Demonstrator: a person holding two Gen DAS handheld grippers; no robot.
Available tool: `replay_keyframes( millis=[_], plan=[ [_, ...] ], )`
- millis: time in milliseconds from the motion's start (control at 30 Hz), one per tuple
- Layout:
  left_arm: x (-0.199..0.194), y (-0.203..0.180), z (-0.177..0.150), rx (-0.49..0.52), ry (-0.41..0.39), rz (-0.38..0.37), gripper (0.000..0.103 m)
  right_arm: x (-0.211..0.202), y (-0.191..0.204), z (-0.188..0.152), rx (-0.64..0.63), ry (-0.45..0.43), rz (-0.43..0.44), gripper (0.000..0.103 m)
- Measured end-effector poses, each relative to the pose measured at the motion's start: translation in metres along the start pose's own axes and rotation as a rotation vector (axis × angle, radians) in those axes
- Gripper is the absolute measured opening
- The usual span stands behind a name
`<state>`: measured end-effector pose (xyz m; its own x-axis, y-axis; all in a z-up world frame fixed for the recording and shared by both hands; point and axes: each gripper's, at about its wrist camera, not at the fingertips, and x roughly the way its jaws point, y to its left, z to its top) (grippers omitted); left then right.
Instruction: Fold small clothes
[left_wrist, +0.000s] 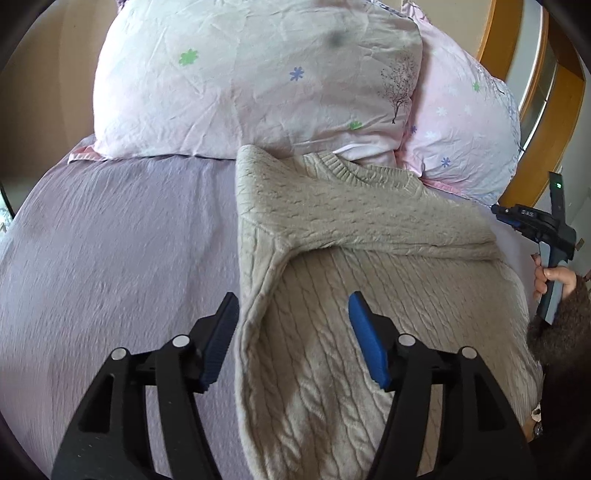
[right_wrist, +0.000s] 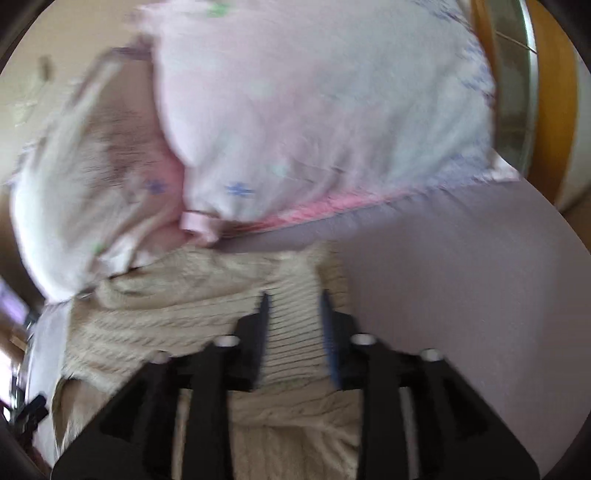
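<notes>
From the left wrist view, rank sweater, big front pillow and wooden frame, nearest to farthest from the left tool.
1. Sweater, directly between the left tool's fingers.
2. Big front pillow, ahead at the bedhead.
3. Wooden frame, far upper right, behind the pillows.

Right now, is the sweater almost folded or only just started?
Only partly. Done: one sleeve already lies folded across the beige sweater on the purple bed sheet. In hand: the right gripper seems shut on the ribbed cuff, though that view is blurry. The left gripper hangs open above the sweater. Left: the body isn't folded up yet.
</notes>
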<state>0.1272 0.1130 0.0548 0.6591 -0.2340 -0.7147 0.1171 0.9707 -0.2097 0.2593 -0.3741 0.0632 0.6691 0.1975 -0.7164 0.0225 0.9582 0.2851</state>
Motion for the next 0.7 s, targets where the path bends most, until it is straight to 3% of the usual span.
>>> replay_keyframes(
  millis=[67, 167, 267, 333, 367, 467, 700],
  plan=[
    [-0.003, 0.005, -0.004, -0.023, 0.002, -0.008, 0.062, 0.007, 0.01, -0.005, -0.052, 0.048, 0.041, 0.038],
    [-0.007, 0.011, -0.012, -0.061, 0.021, -0.037, 0.062, 0.048, 0.013, -0.015, -0.053, 0.234, 0.027, 0.04],
    [-0.018, 0.016, -0.025, -0.088, 0.041, -0.075, 0.064, 0.031, 0.008, -0.013, -0.013, 0.221, 0.059, 0.04],
    [-0.029, 0.02, -0.037, -0.093, 0.048, -0.098, 0.065, 0.01, 0.007, -0.017, -0.001, 0.195, 0.111, 0.049],
    [-0.034, 0.022, -0.042, -0.095, 0.05, -0.107, 0.065, -0.011, 0.002, -0.025, 0.003, 0.173, 0.161, 0.05],
    [-0.048, 0.028, -0.059, -0.111, 0.067, -0.151, 0.065, -0.049, -0.011, -0.05, 0.013, 0.157, 0.204, 0.055],
    [-0.065, 0.025, -0.1, -0.113, 0.137, -0.226, 0.063, -0.103, -0.064, -0.122, 0.116, 0.206, 0.194, 0.055]
  ],
)
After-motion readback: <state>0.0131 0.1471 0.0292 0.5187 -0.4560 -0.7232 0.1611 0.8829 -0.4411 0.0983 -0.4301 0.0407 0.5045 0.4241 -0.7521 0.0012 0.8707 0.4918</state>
